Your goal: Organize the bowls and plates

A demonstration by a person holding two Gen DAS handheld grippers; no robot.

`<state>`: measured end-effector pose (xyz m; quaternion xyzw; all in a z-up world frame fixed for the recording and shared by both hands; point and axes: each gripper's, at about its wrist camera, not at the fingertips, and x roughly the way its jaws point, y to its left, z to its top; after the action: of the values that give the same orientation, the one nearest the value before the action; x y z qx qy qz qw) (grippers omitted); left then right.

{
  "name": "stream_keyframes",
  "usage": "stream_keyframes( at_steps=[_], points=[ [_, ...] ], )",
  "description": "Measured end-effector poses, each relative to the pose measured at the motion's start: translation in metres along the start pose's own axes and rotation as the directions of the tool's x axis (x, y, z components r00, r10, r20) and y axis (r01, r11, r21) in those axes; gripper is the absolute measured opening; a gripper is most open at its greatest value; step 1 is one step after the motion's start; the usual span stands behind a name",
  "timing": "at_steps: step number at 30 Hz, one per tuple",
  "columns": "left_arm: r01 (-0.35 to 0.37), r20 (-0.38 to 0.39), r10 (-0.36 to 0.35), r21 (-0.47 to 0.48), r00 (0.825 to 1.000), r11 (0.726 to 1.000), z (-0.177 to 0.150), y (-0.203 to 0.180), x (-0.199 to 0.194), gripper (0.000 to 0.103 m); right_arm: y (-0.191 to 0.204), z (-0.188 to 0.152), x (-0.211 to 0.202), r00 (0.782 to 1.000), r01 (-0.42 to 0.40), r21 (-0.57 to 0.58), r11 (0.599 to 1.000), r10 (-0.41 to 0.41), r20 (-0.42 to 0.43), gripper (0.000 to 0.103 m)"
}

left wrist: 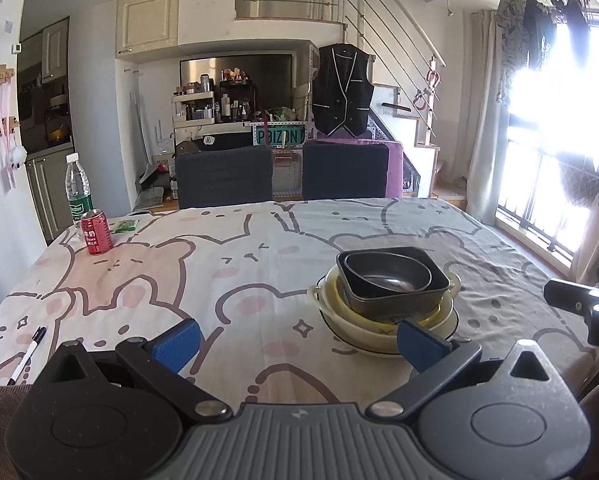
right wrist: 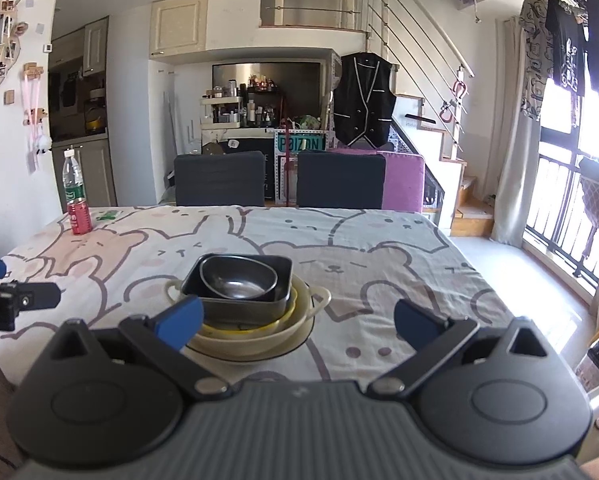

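A tablecloth [left wrist: 227, 264] in pale pink and grey is showing outlined cartoon bears and rabbits across the middle of the frame. At centre right, a black square dish [left wrist: 393, 280] is sitting over cream bowls [left wrist: 339, 312] with a yellow rim [left wrist: 363, 314] showing between them. At left, a red can [left wrist: 96, 232] is showing white lettering. Blue pads [left wrist: 177, 344] are tipping the black gripper fingers.

Bowls [left wrist: 391, 280] nested on plate [left wrist: 383, 346]; can [left wrist: 96, 232], bottle [left wrist: 78, 186] far left.
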<state>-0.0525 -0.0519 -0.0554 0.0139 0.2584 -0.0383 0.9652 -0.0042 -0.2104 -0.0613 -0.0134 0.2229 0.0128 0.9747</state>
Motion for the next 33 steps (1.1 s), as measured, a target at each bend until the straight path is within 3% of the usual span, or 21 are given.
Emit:
stream_keyframes(
  at_steps=[33],
  points=[
    [0.018,-0.017,-0.018,-0.008,1.000,1.000,-0.0030,-0.0032,0.0037,0.103,0.0069,-0.0086,-0.0005,1.000,0.004,-0.014,1.000,-0.004,-0.019,0.103]
  ],
)
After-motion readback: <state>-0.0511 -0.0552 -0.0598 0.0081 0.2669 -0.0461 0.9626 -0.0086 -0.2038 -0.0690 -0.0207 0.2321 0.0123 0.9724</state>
